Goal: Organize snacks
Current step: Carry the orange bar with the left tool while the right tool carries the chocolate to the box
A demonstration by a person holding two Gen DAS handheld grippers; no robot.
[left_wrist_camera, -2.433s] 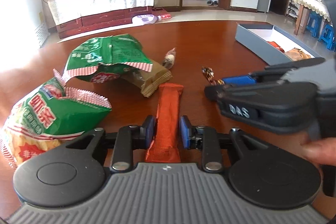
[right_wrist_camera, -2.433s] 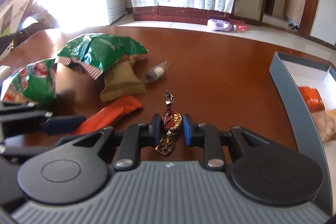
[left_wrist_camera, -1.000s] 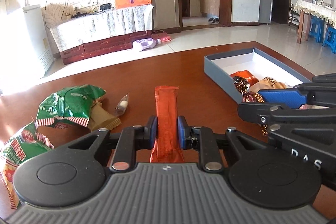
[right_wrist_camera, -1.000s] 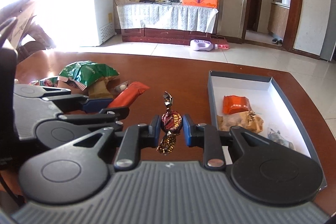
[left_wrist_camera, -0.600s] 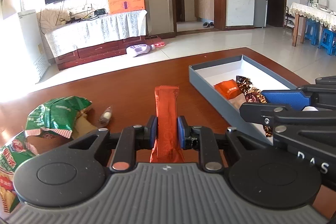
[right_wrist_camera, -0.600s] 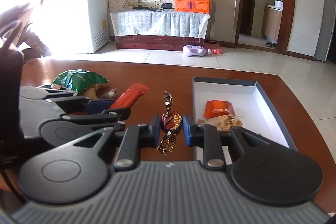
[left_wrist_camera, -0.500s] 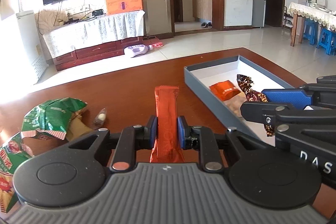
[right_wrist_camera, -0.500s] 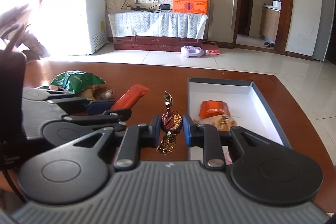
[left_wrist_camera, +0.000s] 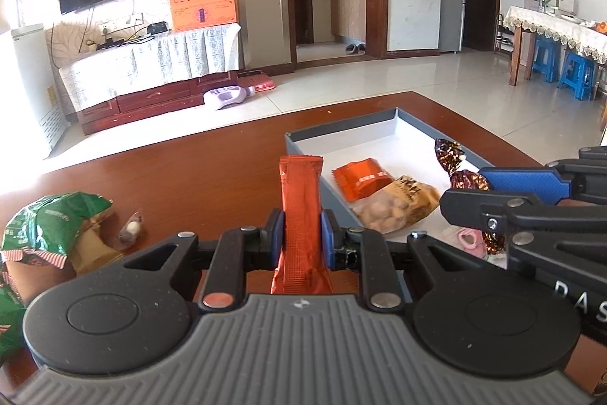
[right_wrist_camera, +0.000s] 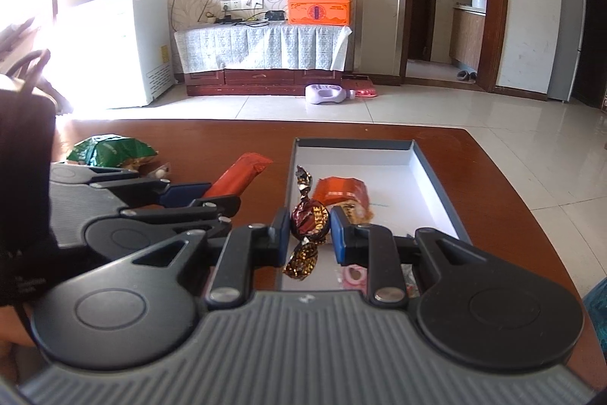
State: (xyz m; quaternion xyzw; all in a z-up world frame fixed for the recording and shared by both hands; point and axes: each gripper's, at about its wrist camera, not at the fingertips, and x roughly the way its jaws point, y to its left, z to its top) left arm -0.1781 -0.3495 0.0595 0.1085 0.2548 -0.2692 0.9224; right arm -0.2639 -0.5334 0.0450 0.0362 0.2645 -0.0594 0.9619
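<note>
Snacks in both hands as I read the feeds; my left gripper [left_wrist_camera: 301,240] has its jaws clamped on a long orange-red snack stick [left_wrist_camera: 301,215], which stands upright between the blue pads above the brown table [left_wrist_camera: 197,185], just left of the grey box [left_wrist_camera: 341,131]; my right gripper [right_wrist_camera: 309,234] has its jaws clamped on a brown foil-wrapped candy [right_wrist_camera: 309,219], one twisted end pointing up and the other hanging below the pads. From the right wrist view the candy hangs over the near left part of the box's white floor; from the left wrist view the same candy [left_wrist_camera: 461,177] shows at the tip of the right gripper [left_wrist_camera: 493,188], over the box.

Inside the box I see a small orange packet [right_wrist_camera: 341,192] lying flat, with a clear bag of pale nuts [left_wrist_camera: 394,205] touching its near side; closer still there is a pink-wrapped sweet [right_wrist_camera: 354,276], partly hidden behind my right gripper's fingers.

Out on the table to the left lies a green snack bag [left_wrist_camera: 49,219], with a tan wrapper [left_wrist_camera: 89,249] poking from under it and a small clear-wrapped sweet [left_wrist_camera: 131,228] just beside that; another green bag [left_wrist_camera: 7,321] sits at the frame's left edge, mostly cut off.
</note>
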